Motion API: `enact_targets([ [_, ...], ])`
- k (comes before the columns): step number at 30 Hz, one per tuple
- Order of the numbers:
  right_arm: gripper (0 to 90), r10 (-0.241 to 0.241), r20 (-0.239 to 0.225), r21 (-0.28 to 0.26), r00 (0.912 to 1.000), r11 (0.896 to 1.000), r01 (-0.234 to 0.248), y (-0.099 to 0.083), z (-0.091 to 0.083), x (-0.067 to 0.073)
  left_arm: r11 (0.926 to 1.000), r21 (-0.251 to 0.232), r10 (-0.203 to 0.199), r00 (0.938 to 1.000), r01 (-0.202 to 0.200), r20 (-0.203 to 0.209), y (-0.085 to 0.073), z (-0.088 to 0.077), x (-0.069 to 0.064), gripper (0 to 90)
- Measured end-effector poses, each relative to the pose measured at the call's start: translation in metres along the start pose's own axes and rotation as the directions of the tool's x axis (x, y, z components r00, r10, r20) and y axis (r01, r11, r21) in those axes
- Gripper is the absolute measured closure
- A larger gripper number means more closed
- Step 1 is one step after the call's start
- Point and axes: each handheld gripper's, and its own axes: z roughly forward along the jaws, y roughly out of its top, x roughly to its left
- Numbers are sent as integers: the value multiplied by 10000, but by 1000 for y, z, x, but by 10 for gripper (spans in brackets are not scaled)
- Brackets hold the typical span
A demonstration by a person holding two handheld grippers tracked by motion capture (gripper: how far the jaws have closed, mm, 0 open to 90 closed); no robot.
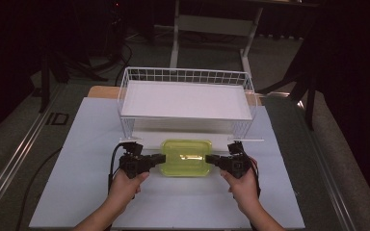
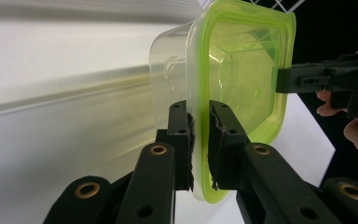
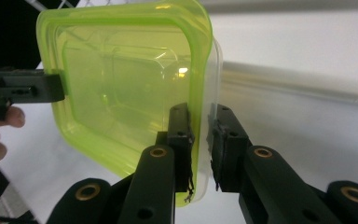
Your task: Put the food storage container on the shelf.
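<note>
A clear plastic tub with a lime-green translucent lid (image 1: pixel 186 157) sits between the two grippers, just in front of the white wire basket (image 1: pixel 125 84) with its white sheet floor. The left gripper (image 1: pixel 160 159) pinches the tub's left rim; the right gripper (image 1: pixel 209 159) pinches the opposite rim. White table (image 1: pixel 173 207) lies free toward the person. The gripper views show the pads clamped over the lid's edge; the tub's contents cannot be made out.
</note>
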Motion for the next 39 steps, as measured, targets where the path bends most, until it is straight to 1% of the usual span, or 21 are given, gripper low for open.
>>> enact_targets([
  [2,794,0,80,-58,10000,10000,0,4,3,-2,10000,-91,-14,10000,14,-10,2,3,3,810],
  [4,794,-111,204,-230,9997,9997,115,9,9,-6,9994,-343,-1,10000,0,-11,6,8,8,810],
  [5,794,-73,221,-284,9997,9996,79,11,10,-7,9989,-472,-5,10000,5,-1,6,10,10,811],
  [10,794,4,272,-443,9996,9990,8,15,17,-11,9973,-727,70,10000,-74,-67,10,16,17,811],
  [11,793,-28,353,-530,9994,9986,47,17,22,-14,9973,-730,82,9999,-89,-110,11,18,19,811],
  [12,793,-28,353,-530,9994,9986,47,17,22,-14,9971,-757,64,9999,-75,-145,12,20,20,811],
  [15,793,75,435,-600,9990,9982,-49,20,29,-17,9964,-848,44,9996,-68,-289,15,25,25,811],
  [16,793,81,472,-653,9989,9979,-50,21,34,-19,9960,-882,105,9993,-137,-368,16,27,27,810],
  [19,793,15,546,-660,9985,9978,21,23,37,-21,9960,-889,47,9992,-82,-397,17,31,31,811],
  [20,792,-54,689,-706,9976,9974,103,24,39,-22,9957,-921,31,9993,-66,-379,17,33,33,810],
  [21,792,-54,689,-706,9976,9974,103,24,39,-22,9957,-922,80,9990,-121,-448,18,34,34,810],
  [22,792,-75,725,-735,9973,9972,128,25,40,-22,9960,-890,-23,9990,-16,-437,19,36,35,810],
  [23,792,-75,725,-735,9973,9972,128,25,40,-22,9960,-890,-23,9990,-16,-437,19,36,35,810],
  [27,788,-125,1076,-666,9941,9976,197,29,49,-24,9966,-815,-195,9970,134,-748,19,45,41,809],
  [30,788,-216,1253,-580,9919,9979,291,30,54,-23,9959,-881,-258,9961,183,-848,18,48,45,808],
  [31,788,-216,1253,-580,9919,9979,291,30,54,-23,9959,-881,-258,9961,183,-848,18,48,45,806],
  [32,789,-116,1254,-564,9920,9982,188,31,56,-23,9958,-867,-366,9964,299,-767,18,48,48,807],
  [34,789,-128,1236,-586,9923,9981,202,32,56,-22,9951,-947,-345,9970,278,-698,19,49,50,806],
  [35,788,-251,1359,-658,9904,9972,343,33,56,-21,9949,-972,-354,9967,282,-726,19,50,50,804],
  [36,788,-430,1358,-765,9898,9956,538,34,57,-23,9949,-978,-319,9966,244,-763,20,50,50,803],
  [39,783,-272,1349,-870,9905,9954,392,35,57,-24,9939,-1075,-312,9968,231,-739,24,52,51,799],
])
